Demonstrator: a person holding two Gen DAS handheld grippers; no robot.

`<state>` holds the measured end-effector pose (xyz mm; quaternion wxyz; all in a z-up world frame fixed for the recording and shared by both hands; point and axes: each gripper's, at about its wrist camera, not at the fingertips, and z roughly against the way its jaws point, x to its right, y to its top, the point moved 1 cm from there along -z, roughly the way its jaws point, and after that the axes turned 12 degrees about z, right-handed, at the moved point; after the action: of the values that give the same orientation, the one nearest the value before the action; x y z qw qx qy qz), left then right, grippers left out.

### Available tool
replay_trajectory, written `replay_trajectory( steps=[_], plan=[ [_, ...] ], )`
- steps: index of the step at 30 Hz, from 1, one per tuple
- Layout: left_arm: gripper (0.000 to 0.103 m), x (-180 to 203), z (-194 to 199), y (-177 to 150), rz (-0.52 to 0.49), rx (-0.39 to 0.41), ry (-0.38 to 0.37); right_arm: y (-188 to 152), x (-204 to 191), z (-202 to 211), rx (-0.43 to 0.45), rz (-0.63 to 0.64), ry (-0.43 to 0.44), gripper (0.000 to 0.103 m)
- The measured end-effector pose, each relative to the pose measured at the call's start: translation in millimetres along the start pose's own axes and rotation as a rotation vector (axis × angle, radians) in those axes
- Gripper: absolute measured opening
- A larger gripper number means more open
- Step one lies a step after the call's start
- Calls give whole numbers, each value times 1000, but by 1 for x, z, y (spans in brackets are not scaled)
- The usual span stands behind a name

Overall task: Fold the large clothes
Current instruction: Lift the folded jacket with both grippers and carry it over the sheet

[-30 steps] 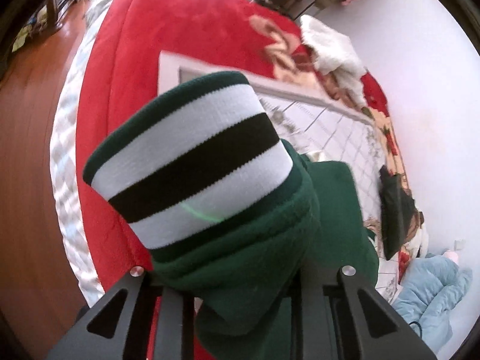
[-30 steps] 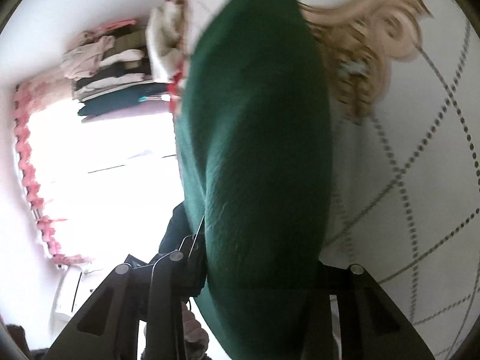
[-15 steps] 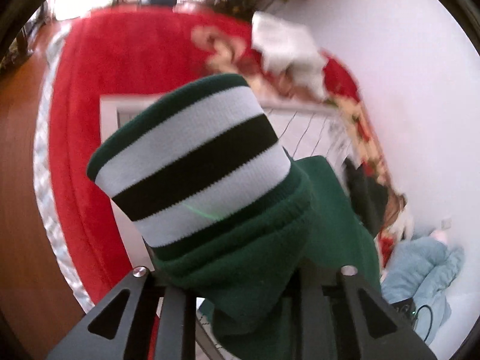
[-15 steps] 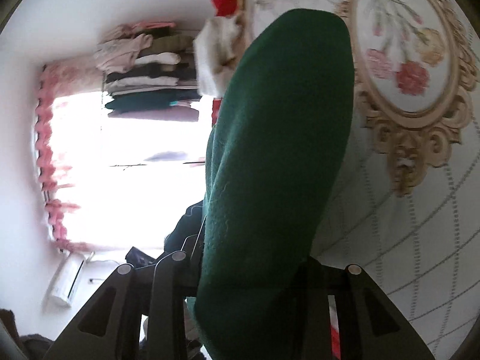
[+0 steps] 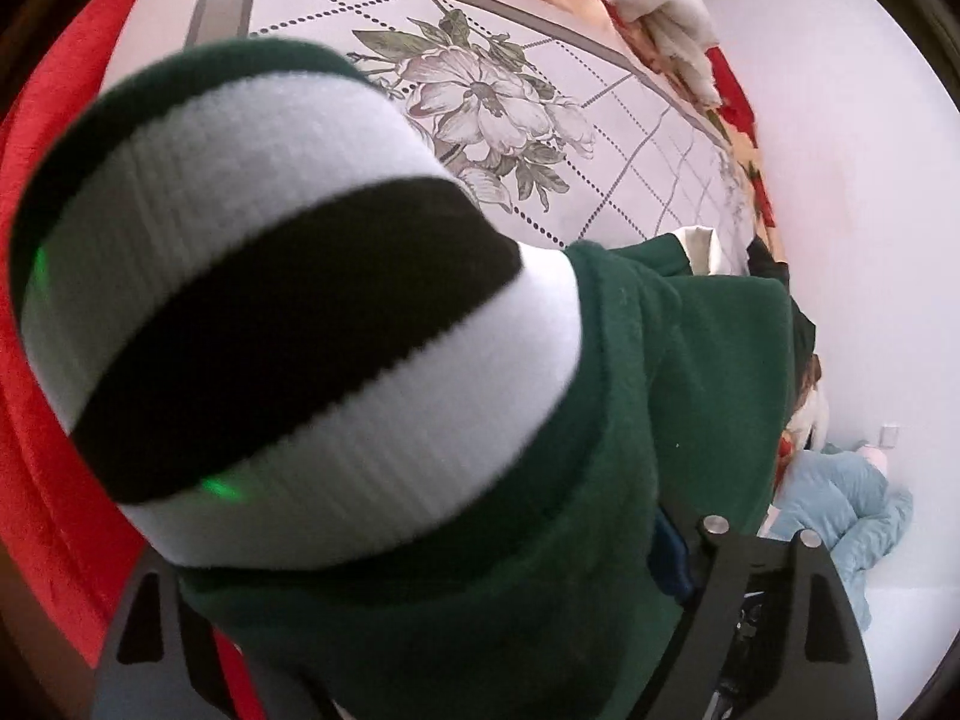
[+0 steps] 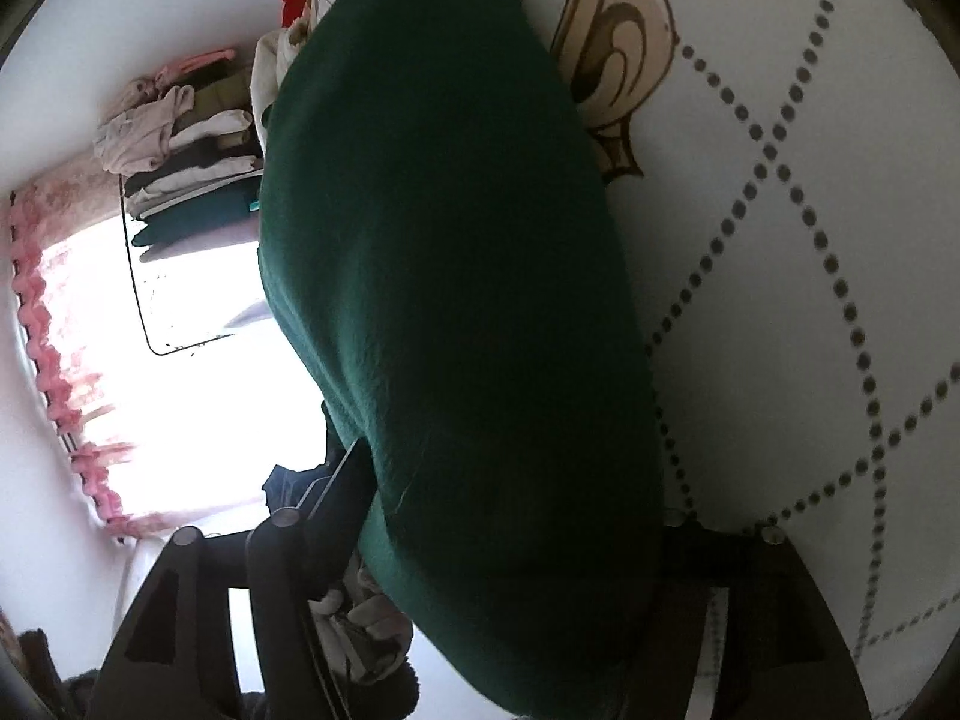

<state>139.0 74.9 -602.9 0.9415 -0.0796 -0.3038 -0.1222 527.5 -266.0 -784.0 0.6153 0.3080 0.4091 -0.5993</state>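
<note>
A bedroom with white walls: a bed [image 5: 630, 120] under a pale quilt printed with grey flowers and dotted diamonds, a red blanket [image 5: 36, 138] along its edge, a rail of hanging clothes [image 6: 186, 174] by a bright window, and a pale blue jacket [image 5: 840, 516] heaped to the right of the left tool. The left tool [image 5: 480, 654] is closed on the dark green garment [image 5: 690, 372]; its striped cuff [image 5: 288, 324], banded white and black, bulges straight ahead of the camera and hides the fingertips, so the grip is judged from the cloth bunched between the black fingers. From that cuff the green cloth runs ahead and to the right, down onto the quilt. The right tool [image 6: 480, 648] likewise has a thick fold of the same garment [image 6: 450, 300] clamped between its fingers, the cloth rising forward along the tool's axis and filling the middle of its view, with the quilt just to its right and the window to its left. Judged from this, the garment hangs between both tools, partly lifted, and the fold is in progress: the sleeve's long axis runs from the left tool toward the body of the garment, so the left hand is the nearer one to lay that sleeve across
</note>
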Motion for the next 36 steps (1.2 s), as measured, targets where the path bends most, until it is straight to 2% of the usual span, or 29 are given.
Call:
replay_trajectory(
  steps=[3,7,9,10,11,15,17,18,19,20,22,25,27,30,36],
  plan=[
    [84,-2,7,3,6,-15,-1,4,9,-8,5,-3,6,71],
    [86,-21,23,2,60,-5,-42,9,16,-12,11,-23,17,72],
    [92,-26,19,2,72,-10,-76,11,20,-16,-5,-25,37,73],
    [101,-24,16,2,65,-13,-89,12,24,-19,-11,-31,59,73],
    [103,-19,9,3,44,-19,-104,13,26,-23,-18,-36,76,73],
    [103,2,-10,8,7,-9,-69,21,29,-47,-46,-43,134,73],
    [103,7,-8,8,22,22,-106,22,31,-52,-62,-53,153,73],
    [97,9,-6,8,22,30,-120,23,32,-55,-74,-59,160,73],
    [83,13,-4,8,19,38,-141,22,32,-54,-81,-59,162,73],
    [42,16,-3,8,14,41,-139,18,34,-49,-77,-57,163,73],
    [26,26,4,9,-12,77,-136,17,25,-47,-39,-12,146,52],
    [19,51,26,11,-62,122,-148,14,13,-45,32,-9,127,40],
    [17,67,42,12,-94,144,-146,14,-4,-45,60,0,116,38],
    [16,87,62,15,-123,154,-155,19,-34,-38,97,22,151,37],
    [16,148,92,23,-169,148,-166,53,-99,-21,137,93,188,37]
  ],
)
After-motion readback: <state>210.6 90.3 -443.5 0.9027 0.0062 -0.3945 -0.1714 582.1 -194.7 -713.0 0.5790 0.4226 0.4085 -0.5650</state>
